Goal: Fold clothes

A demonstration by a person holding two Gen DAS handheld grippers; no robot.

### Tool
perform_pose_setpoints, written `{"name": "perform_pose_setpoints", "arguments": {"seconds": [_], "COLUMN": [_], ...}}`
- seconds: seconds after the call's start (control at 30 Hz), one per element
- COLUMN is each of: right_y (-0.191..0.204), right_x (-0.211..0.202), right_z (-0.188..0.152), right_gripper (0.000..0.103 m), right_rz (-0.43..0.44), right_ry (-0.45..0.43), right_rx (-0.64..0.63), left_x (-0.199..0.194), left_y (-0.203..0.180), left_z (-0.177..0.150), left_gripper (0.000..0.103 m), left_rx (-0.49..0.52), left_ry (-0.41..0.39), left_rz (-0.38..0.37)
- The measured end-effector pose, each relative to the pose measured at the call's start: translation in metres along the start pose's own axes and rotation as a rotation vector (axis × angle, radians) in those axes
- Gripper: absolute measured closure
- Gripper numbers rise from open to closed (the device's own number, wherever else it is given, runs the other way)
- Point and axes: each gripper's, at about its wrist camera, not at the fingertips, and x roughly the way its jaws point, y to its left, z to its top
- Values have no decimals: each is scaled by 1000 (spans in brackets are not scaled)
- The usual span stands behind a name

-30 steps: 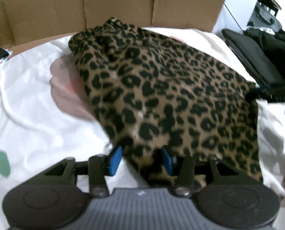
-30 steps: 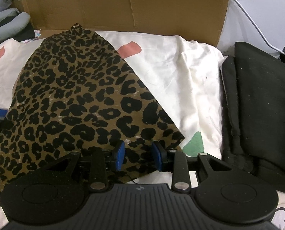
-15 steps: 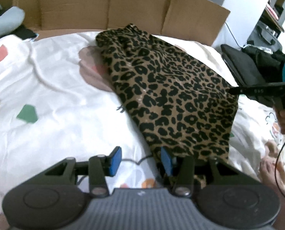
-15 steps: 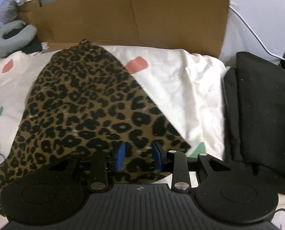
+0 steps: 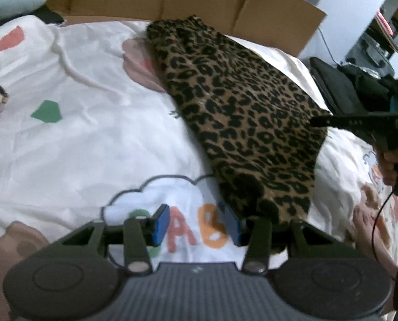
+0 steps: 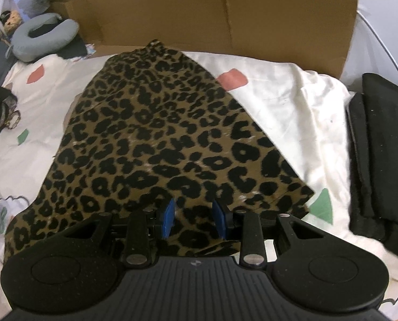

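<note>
Left hand-held gripper [image 5: 196, 224] gapes empty over the printed bedsheet [image 5: 65, 139]; the soft leopard-print garment [image 5: 241, 112] lies toward 1 o'clock. Right hand-held gripper [image 6: 193, 218] straddles the garment's [image 6: 158, 144] near hem, grip uncertain, hem hidden beneath.

Garment [image 6: 156, 139] on bedsheet [image 5: 65, 139], cardboard [image 6: 220, 13] behind, dark pile [image 6: 381, 155] to its right.

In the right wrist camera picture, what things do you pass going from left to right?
Grey U-shaped neck pillow → leopard-print brown and black garment → white printed bedsheet → folded black clothes.
</note>
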Motion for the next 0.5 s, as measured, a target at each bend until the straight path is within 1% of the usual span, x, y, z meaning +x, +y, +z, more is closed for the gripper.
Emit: {"name": "perform_pose_setpoints", "arguments": {"seconds": [0.13,0.2,0.37,0.5], "right_y": [12,19,37,51], "right_x": [-4,-6,-15,-22], "right_z": [-3,-4,-11,-17], "right_gripper": [65,65,65,65], "right_rz": [38,62,149,218], "right_ry": [8,16,52,77], "right_rx": [-20,-34,-62,-85], "left_x": [10,14,21,25], "left_y": [-11,-14,-18,-25], "left_z": [-7,-10,-11,-6], "left_gripper": [56,58,58,58], "left_rx": [31,37,44,74], "left_ry": [26,36,35,29], "left_rz": [-15,-19,-21,-29]}}
